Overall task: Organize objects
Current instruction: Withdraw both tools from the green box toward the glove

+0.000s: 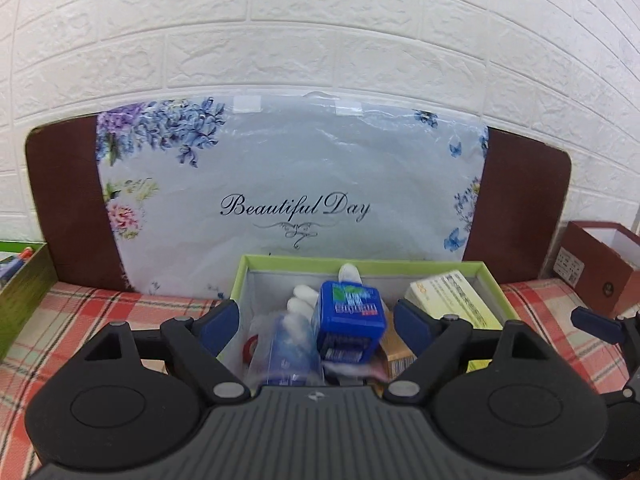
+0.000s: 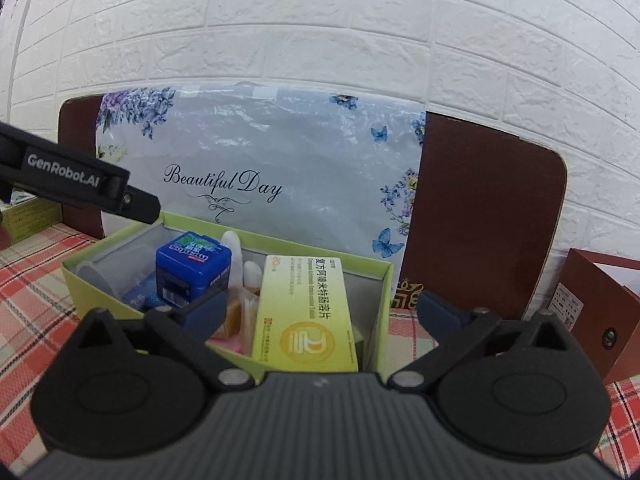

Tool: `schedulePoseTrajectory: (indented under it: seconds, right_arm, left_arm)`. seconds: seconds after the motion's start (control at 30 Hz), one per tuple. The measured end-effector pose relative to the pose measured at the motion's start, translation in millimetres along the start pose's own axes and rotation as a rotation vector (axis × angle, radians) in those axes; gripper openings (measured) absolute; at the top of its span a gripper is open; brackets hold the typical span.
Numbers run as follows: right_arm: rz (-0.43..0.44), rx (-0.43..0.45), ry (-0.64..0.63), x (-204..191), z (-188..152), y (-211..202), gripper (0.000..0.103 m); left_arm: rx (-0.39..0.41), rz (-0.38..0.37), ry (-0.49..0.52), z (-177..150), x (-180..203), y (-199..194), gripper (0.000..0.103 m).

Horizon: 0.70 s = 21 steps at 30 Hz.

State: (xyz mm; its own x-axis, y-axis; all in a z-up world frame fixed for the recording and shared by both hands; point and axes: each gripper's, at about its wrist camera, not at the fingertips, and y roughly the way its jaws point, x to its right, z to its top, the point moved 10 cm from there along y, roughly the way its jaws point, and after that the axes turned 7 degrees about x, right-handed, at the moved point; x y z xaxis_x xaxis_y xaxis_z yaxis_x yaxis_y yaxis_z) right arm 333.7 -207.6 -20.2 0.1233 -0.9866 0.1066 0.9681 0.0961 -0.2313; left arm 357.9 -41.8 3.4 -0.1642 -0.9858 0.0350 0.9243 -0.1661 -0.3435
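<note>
A green open box (image 1: 494, 282) (image 2: 80, 280) sits on the plaid cloth and holds several items. A blue cube-shaped mint container (image 1: 348, 320) (image 2: 194, 276) stands in its middle. A yellow medicine box (image 1: 456, 300) (image 2: 306, 312) leans at its right side. A clear plastic bag with blue packaging (image 1: 286, 350) lies at the left. White rounded objects (image 1: 304, 300) (image 2: 236, 256) stand behind. My left gripper (image 1: 316, 320) is open, its fingers either side of the blue container without touching. My right gripper (image 2: 320, 308) is open above the yellow box.
A floral "Beautiful Day" plastic bag (image 1: 288, 192) (image 2: 260, 168) leans on a brown board (image 1: 520, 200) against the white brick wall. A red-brown open box (image 1: 600, 264) (image 2: 592, 300) stands at right. Another green box (image 1: 20, 280) is at far left.
</note>
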Motion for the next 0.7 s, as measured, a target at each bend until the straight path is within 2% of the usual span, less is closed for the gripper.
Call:
schedulePoseTrajectory:
  seconds: [0.2,0.4,0.53,0.7]
  right_arm:
    - [0.019,-0.034,0.044,-2.3,-16.4,-51.1,0.103]
    - [0.024,-0.140,0.090,-5.8,-64.6,-98.4,0.103]
    - [-0.008,-0.218,0.117,-1.9,-101.5,-126.2,0.103]
    - [-0.046,-0.271,0.171,12.6,-130.3,-157.4,0.103]
  left_arm:
    - [-0.059,-0.049,-0.019,-35.6,15.5,-44.5,0.088]
    - [-0.169,-0.117,-0.106,-92.7,37.1,-66.5,0.088]
    - [-0.215,-0.142,-0.124,-117.0,55.9,-61.6,0.088]
    - [-0.269,-0.177,-0.141,-136.7,75.6,-30.1,0.088]
